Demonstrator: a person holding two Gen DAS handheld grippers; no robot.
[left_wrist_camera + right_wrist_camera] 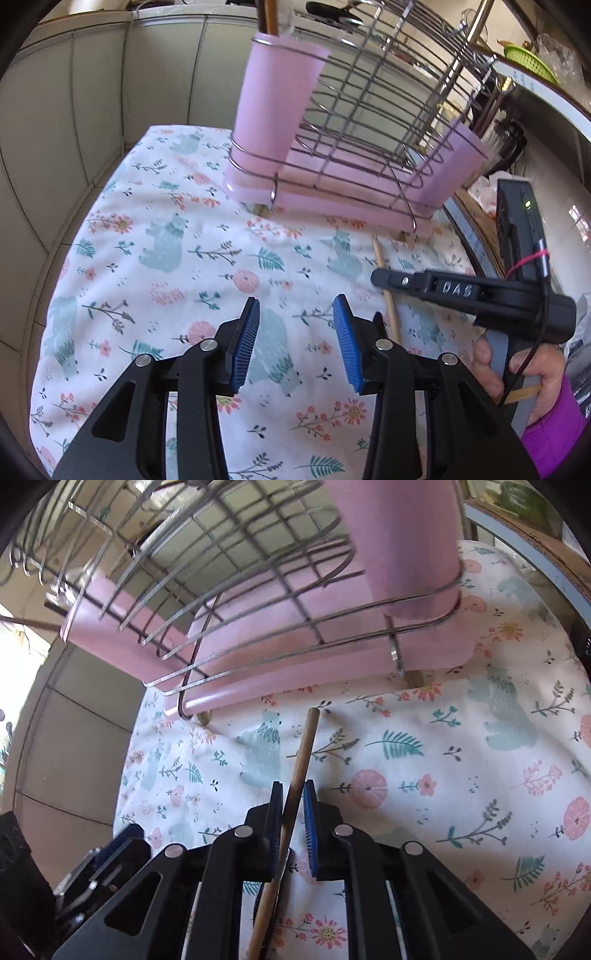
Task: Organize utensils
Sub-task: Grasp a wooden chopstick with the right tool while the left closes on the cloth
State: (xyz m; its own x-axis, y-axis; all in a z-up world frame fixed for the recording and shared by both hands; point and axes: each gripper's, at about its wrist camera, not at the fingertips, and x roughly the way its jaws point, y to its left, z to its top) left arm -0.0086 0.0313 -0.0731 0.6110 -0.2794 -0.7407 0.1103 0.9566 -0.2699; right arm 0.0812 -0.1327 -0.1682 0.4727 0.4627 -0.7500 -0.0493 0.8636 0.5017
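A long wooden utensil handle (303,749) lies on the flowered tablecloth (424,775), pointing toward the dish rack. My right gripper (291,794) is shut on it, blue pads against both sides; the utensil's lower end is hidden under the gripper. In the left wrist view the same handle (388,299) runs under the right gripper (380,277), which a hand (517,369) holds. My left gripper (295,317) hangs open over bare cloth with nothing between its pads. A pink utensil cup (277,110) on the rack's near corner holds dark and brown handles.
The wire dish rack (369,92) stands on a pink drip tray (332,199) at the back of the cloth, with a second pink cup (454,166) at its other end. Tiled wall (74,129) lies left. A green basket (528,59) sits on the counter at right.
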